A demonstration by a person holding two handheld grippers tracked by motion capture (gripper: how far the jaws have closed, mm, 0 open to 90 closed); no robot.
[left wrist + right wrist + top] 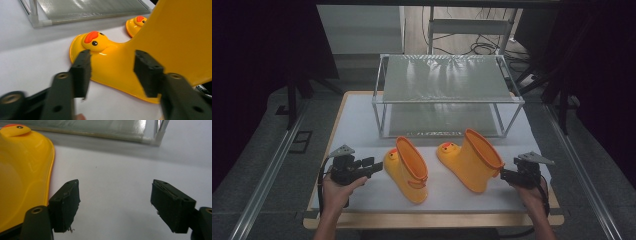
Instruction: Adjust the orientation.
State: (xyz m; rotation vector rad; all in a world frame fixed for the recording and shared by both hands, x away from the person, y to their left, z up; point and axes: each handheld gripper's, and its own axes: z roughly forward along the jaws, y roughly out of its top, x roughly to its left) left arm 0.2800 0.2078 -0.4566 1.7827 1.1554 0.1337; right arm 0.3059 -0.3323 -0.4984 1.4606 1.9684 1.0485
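Boots, two of them, bright yellow with a duck face on each toe, stand on the white worktop (362, 112) between its near edge and the metal-framed rack (447, 95) at the back. The left boot (407, 169) sits left of centre, its toe pointing toward the far left and its shaft leaning toward the near edge. The right boot (471, 159) stands just right of centre, toe also pointing left, well apart from its mate.

Near the worktop's left edge, the left gripper (373, 166) is held in a hand (337, 189) and points right at the left boot's toe. In the left gripper view its black jaws are spread wide, with the left boot (120, 67) lying across the gap between the fingers (81, 71); they close on nothing, and I cannot tell whether either pad touches the boot.

Near the right edge, the right gripper (506, 175) points left, just beside the heel of the right boot. In the right gripper view its jaws are spread far apart over bare white surface, with the right boot (22, 177) beside the left-hand finger (65, 203).
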